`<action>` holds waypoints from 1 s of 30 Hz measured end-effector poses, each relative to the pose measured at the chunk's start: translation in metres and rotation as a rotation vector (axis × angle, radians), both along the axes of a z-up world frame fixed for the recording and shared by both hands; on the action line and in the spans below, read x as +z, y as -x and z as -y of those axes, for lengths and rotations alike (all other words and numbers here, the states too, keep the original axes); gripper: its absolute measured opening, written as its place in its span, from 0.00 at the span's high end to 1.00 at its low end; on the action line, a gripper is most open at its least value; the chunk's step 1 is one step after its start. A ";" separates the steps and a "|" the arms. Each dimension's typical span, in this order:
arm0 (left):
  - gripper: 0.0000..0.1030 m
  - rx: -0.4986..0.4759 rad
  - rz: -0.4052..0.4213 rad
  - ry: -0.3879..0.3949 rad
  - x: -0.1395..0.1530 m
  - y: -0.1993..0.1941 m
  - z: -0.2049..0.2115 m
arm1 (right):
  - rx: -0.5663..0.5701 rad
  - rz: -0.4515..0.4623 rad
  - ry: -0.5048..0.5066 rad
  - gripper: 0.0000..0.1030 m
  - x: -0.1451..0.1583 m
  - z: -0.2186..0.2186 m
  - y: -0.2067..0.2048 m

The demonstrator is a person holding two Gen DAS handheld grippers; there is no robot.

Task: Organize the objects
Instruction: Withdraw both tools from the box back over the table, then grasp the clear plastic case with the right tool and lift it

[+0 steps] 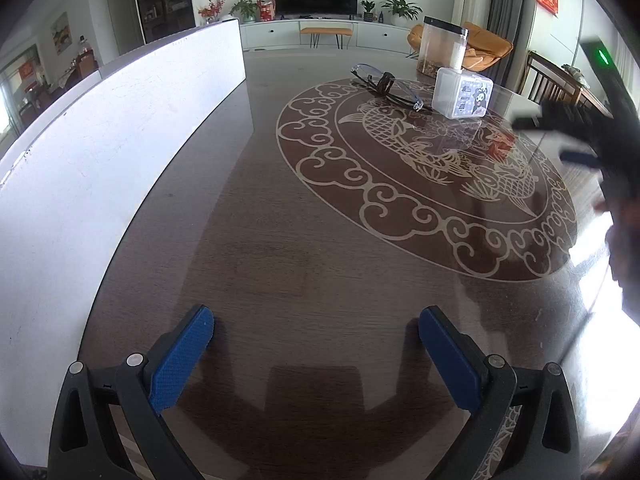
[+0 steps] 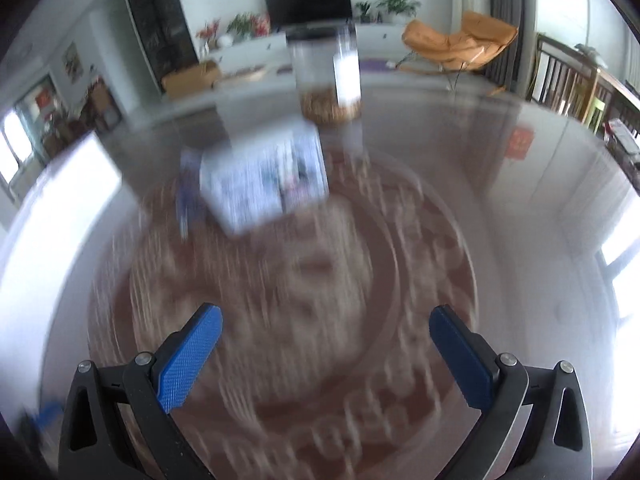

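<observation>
Reaching toward the small white box [image 2: 266,178] on the table [image 1: 320,272], the right claw [image 2: 326,354] was wide open and empty. The left claw [image 1: 316,356] was too. Next job, I think: close on the box.

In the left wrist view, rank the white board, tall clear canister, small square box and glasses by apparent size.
1. White board, by far largest, though nearest the camera.
2. Tall clear canister.
3. Small square box, close to the canister in area; unsure.
4. Glasses: long but thin.

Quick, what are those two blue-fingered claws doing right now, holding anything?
Left hand-held gripper: open, holding nothing, above the table.
Right hand-held gripper: open, holding nothing; its view is blurred.
</observation>
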State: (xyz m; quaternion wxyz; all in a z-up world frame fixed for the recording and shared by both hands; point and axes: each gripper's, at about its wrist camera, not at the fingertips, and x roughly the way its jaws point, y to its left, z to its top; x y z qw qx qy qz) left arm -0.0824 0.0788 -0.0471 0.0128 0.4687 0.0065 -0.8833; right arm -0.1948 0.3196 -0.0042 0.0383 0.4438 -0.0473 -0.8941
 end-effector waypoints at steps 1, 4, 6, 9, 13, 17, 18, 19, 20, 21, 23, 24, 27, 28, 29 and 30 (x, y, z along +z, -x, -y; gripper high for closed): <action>0.00 0.000 0.000 0.000 0.000 0.000 0.000 | -0.009 -0.015 0.011 0.00 0.008 0.004 0.015; 0.00 0.000 0.000 0.000 0.000 0.000 0.000 | -0.030 -0.022 0.050 0.00 0.024 0.018 0.054; 0.00 -0.002 0.001 -0.002 0.000 0.001 0.000 | -0.038 0.003 0.077 0.00 0.028 0.029 0.076; 0.00 -0.002 0.001 -0.002 0.000 0.001 0.000 | -0.073 0.066 0.064 0.00 0.025 0.048 0.104; 0.00 -0.001 0.001 -0.002 0.000 0.001 0.000 | -0.100 0.118 0.013 0.00 0.014 0.060 0.122; 0.00 -0.001 0.001 -0.002 0.000 0.001 0.000 | -0.114 0.147 -0.040 0.12 0.004 0.056 0.123; 0.00 -0.001 0.001 -0.002 0.000 0.001 0.000 | -0.121 0.127 -0.021 0.21 0.005 0.049 0.117; 0.00 -0.001 0.001 -0.002 0.000 0.001 0.000 | -0.128 0.115 -0.012 0.37 0.006 0.043 0.111; 0.00 0.000 0.001 -0.002 0.000 0.001 0.000 | -0.128 0.106 0.005 0.43 0.006 0.036 0.103; 0.00 0.000 0.001 -0.002 0.000 0.001 0.000 | -0.125 0.098 0.024 0.46 0.006 0.030 0.099; 0.00 -0.001 0.001 -0.002 0.000 0.001 0.000 | -0.111 0.072 0.074 0.55 0.005 0.016 0.081; 0.00 -0.001 0.001 -0.002 0.000 0.001 0.000 | -0.101 0.055 0.109 0.57 0.006 0.007 0.067; 0.00 -0.001 0.001 -0.002 0.000 0.001 0.000 | -0.078 0.021 0.149 0.62 0.005 -0.014 0.034; 0.00 -0.001 0.000 -0.003 0.000 0.001 0.000 | -0.071 0.014 0.154 0.65 0.004 -0.021 0.026; 0.00 -0.001 0.000 -0.003 0.000 0.001 0.000 | -0.064 0.005 0.154 0.67 0.003 -0.028 0.014; 0.00 -0.001 0.001 -0.003 0.000 0.001 0.000 | -0.062 -0.001 0.151 0.67 0.004 -0.032 0.007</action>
